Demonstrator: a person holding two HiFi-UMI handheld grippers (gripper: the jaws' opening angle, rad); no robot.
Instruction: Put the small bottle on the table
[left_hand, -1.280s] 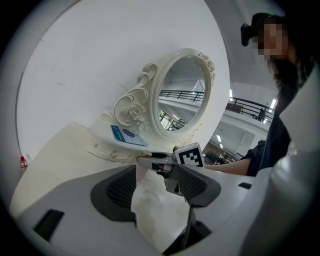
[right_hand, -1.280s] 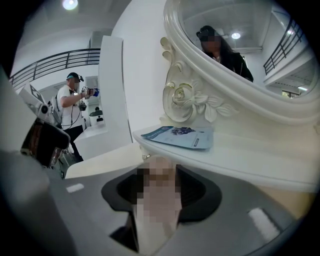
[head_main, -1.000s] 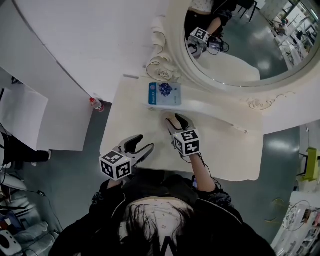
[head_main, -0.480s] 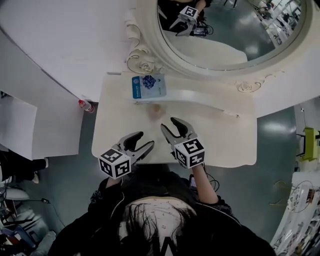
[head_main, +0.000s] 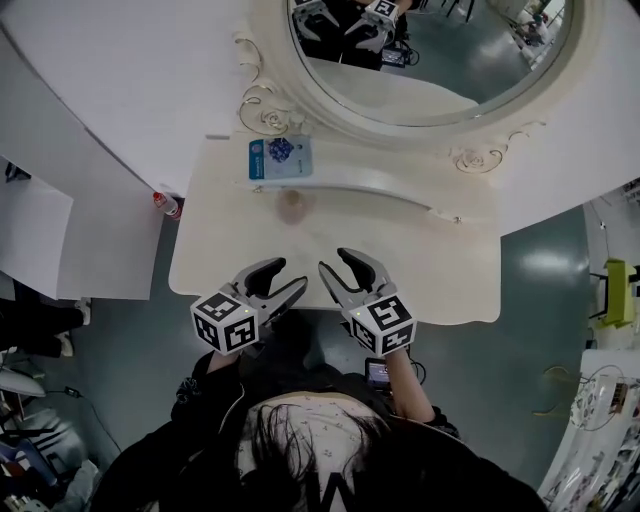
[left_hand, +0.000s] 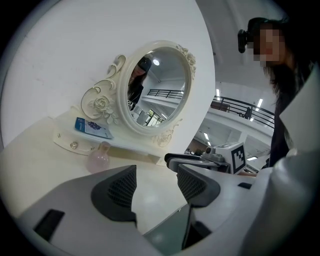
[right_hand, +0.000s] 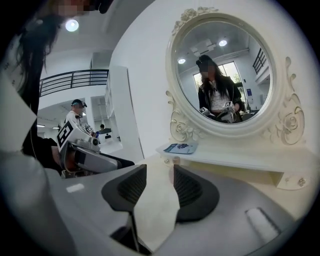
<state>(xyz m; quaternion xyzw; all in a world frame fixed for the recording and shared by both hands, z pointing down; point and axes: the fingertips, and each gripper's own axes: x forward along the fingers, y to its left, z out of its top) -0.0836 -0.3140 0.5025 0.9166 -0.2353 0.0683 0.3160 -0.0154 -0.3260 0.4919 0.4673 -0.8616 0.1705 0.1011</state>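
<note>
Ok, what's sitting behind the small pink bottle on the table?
Right behind the bottle runs a low shelf, with a blue packet on top and the round mirror above. The bottle hides a bit of the shelf's front.

Left tool (head_main: 290, 276) and right tool (head_main: 334, 262) empty, jaws apart

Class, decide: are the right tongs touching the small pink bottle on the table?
Apart. The head view shows a stretch of bare table between the open right tongs and the small bottle.
</note>
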